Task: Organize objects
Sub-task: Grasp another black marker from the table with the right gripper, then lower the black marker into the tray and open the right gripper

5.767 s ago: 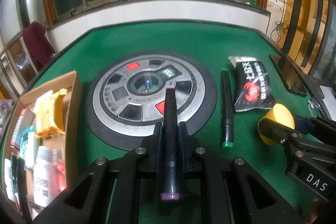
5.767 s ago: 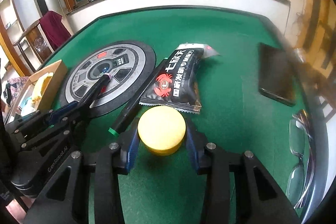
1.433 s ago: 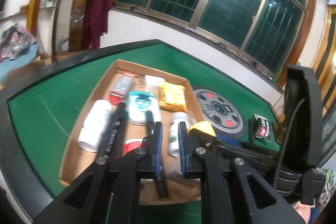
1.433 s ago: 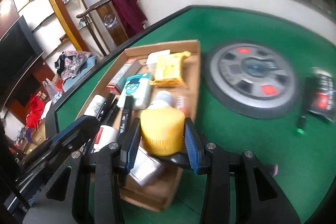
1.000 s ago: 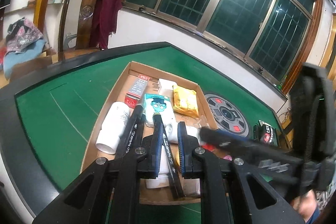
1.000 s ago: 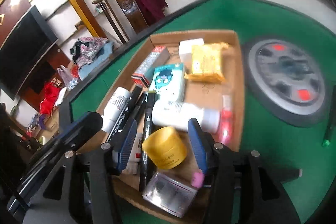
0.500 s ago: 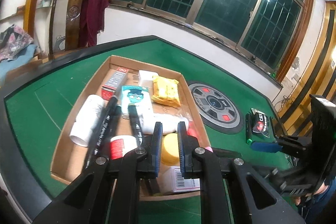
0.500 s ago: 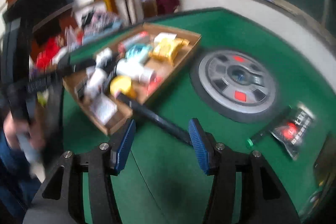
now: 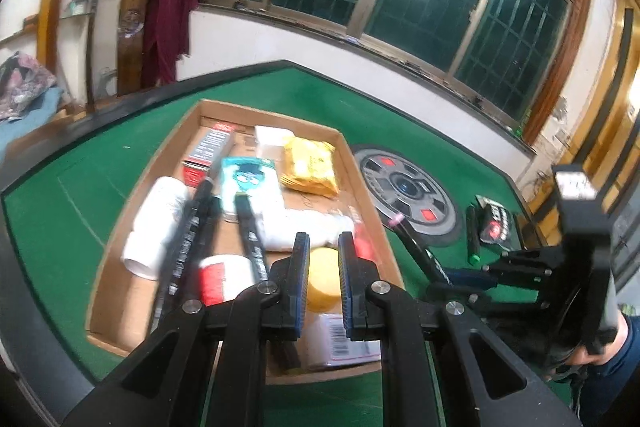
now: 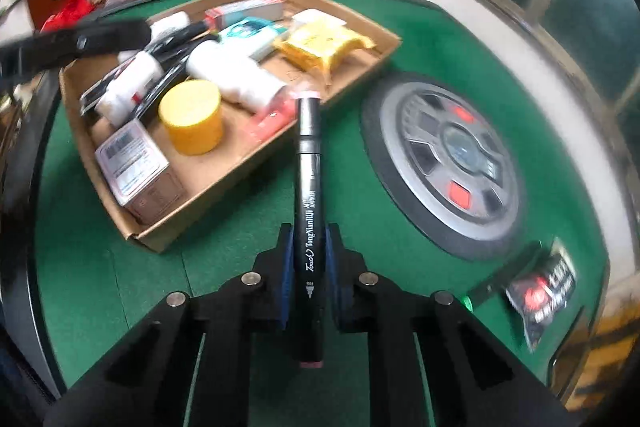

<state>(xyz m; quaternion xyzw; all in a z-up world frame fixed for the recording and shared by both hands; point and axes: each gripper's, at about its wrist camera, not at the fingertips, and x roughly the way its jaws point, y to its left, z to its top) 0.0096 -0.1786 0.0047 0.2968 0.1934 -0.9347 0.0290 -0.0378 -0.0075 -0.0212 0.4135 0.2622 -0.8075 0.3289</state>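
Left wrist view: the left hand-held gripper (image 9: 323, 281) hangs pressed together and empty over the cardboard box (image 9: 362, 187).

Right wrist view: the right hand-held gripper (image 10: 308, 269) pinches a black marker (image 10: 307, 183), its long axis pointing ahead toward the box's near wall, just beyond.

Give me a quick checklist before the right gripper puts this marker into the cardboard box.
1. Right gripper shut on the black marker: ok.
2. Left gripper shut with nothing between its pads: ok.
3. Marker over the cardboard box: not ok, mostly above the green felt.
4. Yellow jar already in the box: ok.
5. Free gap in the box for the marker: cannot tell, it looks crowded.
6. Green-capped marker and snack packet boxed: not ok.
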